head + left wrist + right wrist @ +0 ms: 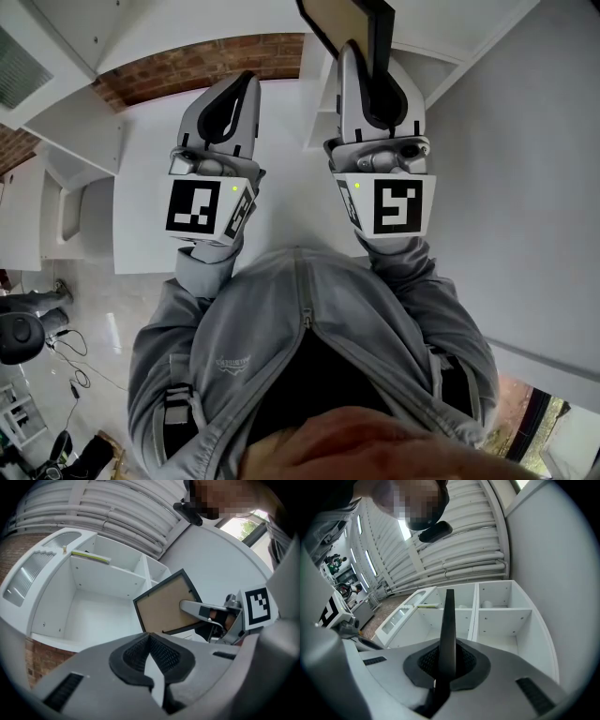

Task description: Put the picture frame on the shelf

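Observation:
My right gripper is shut on a black picture frame, held up in front of a white shelf unit. In the right gripper view the picture frame stands edge-on between the jaws, pointing at the shelf's open compartments. In the left gripper view the picture frame shows its brown backing, with the right gripper clamped on its lower right edge. My left gripper is shut on nothing and hovers left of the right one. Its jaws meet, with the shelf beyond.
A thin green-edged item lies on the top of the shelf unit. Small white objects sit in the far upper compartments. A brick wall runs behind the white furniture. A white wall rises to the right.

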`<state>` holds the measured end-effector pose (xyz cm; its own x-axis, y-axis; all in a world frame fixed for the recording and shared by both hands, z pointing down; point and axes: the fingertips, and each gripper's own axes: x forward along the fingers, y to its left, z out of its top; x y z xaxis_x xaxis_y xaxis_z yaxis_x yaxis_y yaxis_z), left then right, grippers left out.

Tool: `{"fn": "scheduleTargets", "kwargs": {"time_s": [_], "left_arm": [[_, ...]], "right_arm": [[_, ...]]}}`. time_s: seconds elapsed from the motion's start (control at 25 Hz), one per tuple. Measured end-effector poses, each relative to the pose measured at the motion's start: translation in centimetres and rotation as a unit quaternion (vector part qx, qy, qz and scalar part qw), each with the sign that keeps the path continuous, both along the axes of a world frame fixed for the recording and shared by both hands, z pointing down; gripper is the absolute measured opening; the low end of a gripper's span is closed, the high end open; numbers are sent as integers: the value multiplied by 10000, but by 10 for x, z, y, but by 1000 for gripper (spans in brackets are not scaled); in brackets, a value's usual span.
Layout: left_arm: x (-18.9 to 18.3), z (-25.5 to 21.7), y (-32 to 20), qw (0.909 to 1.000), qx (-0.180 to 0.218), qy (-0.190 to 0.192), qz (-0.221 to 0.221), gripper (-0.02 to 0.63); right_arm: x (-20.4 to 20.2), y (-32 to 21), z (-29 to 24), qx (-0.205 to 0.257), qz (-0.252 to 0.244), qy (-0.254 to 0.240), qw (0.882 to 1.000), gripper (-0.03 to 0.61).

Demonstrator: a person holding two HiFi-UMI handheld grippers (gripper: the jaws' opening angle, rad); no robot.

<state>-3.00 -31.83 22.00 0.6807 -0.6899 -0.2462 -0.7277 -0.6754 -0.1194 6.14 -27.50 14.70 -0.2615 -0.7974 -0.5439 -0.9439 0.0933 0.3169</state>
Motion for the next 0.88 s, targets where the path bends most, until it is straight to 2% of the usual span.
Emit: {"fn": "scheduleTargets", "kwargs": {"time_s": [0.2,0.36,0.64,0.76,0.88], "left_arm": [[-3,0,-9,10000,-29,60,-21,8],[-2,1,-13,9999,-43,91,3,8],[-2,3,-20,9999,-52,141,-3,8],[-2,2,-21,9999,-65,160,-1,8],[-3,2,-23,9998,-64,168,13,8]], "right_arm": [[-3,-16,0,-42,90,169,9998,32],[-8,-29,2,-173,127,110,9997,32],[-12,-42,6,-178,337,463,9982,32],[-18,-48,13,-318,580,818,9945,32],[-28,-56,26,-540,944,1506,9826,32]]}}
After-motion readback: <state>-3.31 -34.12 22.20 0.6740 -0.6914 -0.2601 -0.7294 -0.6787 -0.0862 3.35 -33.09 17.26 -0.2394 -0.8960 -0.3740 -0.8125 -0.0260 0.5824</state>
